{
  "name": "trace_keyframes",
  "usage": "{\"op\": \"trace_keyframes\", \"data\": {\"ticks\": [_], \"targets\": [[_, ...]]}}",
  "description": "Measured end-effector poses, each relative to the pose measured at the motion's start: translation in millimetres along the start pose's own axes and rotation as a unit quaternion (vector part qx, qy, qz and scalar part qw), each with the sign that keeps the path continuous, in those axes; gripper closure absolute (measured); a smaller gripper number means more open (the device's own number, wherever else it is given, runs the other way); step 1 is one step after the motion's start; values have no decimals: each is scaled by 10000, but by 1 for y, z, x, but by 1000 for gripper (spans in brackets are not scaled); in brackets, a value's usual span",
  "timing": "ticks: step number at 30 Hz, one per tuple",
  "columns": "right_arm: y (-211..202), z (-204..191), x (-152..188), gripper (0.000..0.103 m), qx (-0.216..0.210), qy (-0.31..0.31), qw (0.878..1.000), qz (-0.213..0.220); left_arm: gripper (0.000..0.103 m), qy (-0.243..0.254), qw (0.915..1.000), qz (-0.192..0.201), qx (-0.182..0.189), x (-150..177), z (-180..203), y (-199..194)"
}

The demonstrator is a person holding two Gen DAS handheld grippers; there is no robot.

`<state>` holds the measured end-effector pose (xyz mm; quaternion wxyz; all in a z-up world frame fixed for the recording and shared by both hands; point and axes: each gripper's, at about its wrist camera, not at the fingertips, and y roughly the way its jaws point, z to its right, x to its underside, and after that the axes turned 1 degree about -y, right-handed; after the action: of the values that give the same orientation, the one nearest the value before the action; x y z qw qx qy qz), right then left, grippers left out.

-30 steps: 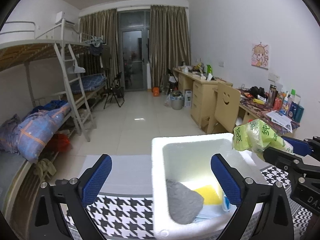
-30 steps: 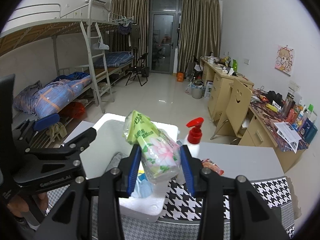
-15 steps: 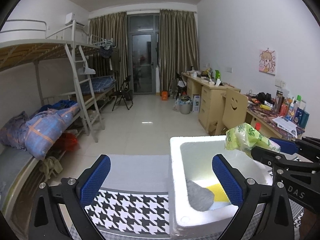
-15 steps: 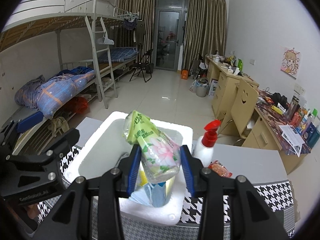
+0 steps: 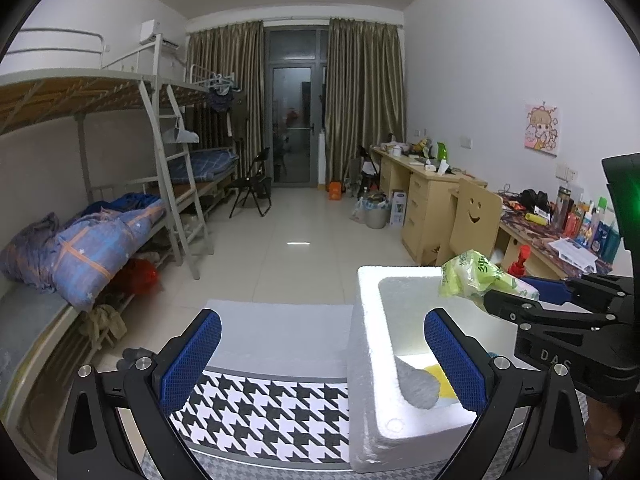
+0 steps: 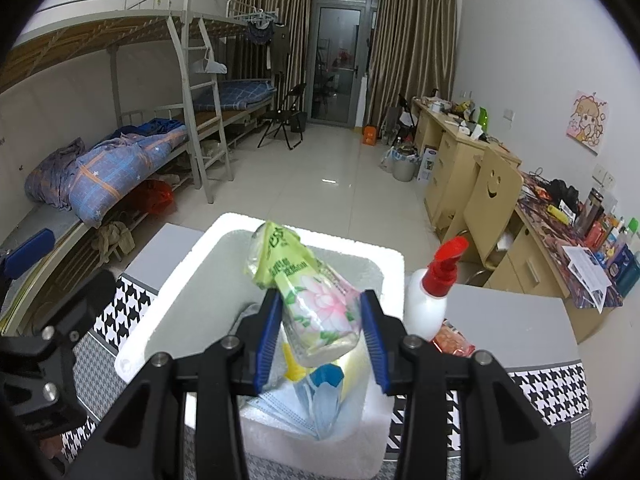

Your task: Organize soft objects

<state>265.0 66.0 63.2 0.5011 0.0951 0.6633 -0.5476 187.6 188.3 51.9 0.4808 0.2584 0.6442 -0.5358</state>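
Tissue pack [image 6: 320, 312] | clamped between right hand-held gripper [image 6: 320, 330] pads | above foam box [image 6: 384, 268]

A grey table [image 6: 516, 320] carries everything here, with a black-and-white houndstooth cloth [image 5: 264, 412] spread over its near part. On the cloth sits a white foam box [image 6: 176, 280]. Just beside the box stand a red-capped white pump bottle [image 6: 430, 300] and a red snack packet [image 6: 454, 342].
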Motion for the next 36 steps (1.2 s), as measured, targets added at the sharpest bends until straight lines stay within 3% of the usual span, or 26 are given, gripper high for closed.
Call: {"op": "trace_keyframes", "data": {"ticks": [2,6,21,26,36], "targets": [[2,-2,-1,56,-34,-14,10000,-18,1,-9,10000,-8,-11,2,-2,0],[4,-4,-1,33,-111,-28,9999,-25,1,-26,10000,-34,-49,3,-5,1],[-18,-4,4,33,-145,-3,9998,105,1,-8,10000,41,-64,0,0,-13],[-32,0,5,20,-140,-7,9994,303,1,15,9999,118,-76,-1,3,-24],[-57,2,15,16,-125,23,9984,554,1,-69,9997,224,-78,2,0,-45]]}}
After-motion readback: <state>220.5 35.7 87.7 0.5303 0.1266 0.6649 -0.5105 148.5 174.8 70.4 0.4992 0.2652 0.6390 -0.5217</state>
